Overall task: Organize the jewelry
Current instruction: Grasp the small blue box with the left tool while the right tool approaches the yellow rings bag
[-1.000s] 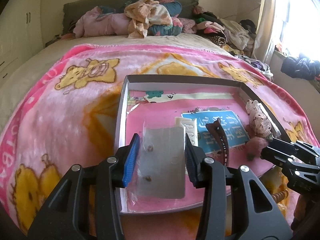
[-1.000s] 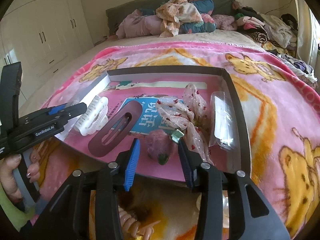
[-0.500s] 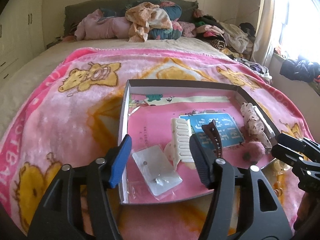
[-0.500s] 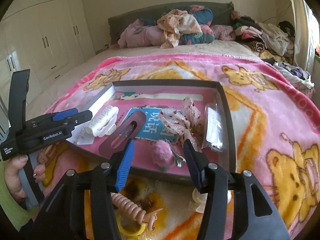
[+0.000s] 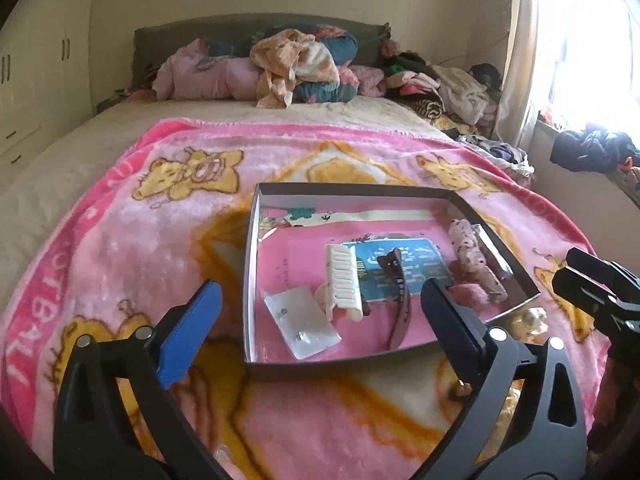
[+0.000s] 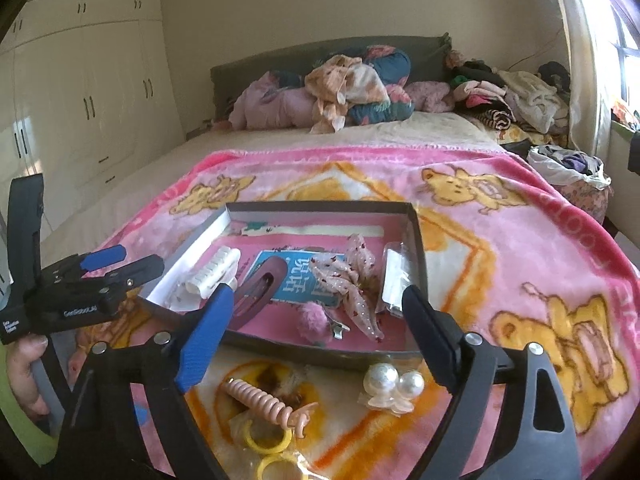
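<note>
One shallow dark cardboard box (image 6: 414, 240) with a pink floor is seen on a pink blanket with yellow bears (image 6: 520, 280), spread over a bed. Six things can be counted inside the box. One white toothed plastic hair claw (image 5: 340, 280) lies near the left side. One small clear plastic bag with two tiny studs (image 5: 302, 322) lies in the near left corner. One long dark purple hair clip (image 6: 260, 292) is laid beside the white claw. One pink spotted fabric bow (image 6: 352, 284), one fluffy pink pom-pom clip (image 6: 312, 320) and one clear plastic packet (image 6: 394, 280) lie toward the right side.

Outside the box, on the blanket just before it, one hair clip with two big white pearls (image 6: 394, 386), one peach spiral hair tie (image 6: 264, 402) and two yellow plastic rings (image 6: 268, 440) are seen.

The left gripper (image 5: 320, 320) is empty and its jaws are opening wide. The right gripper (image 6: 318, 320) is empty too, and its jaws are also opening. Both are held apart from the box. One hand (image 6: 24, 372) is seen on the left gripper's handle.
</note>
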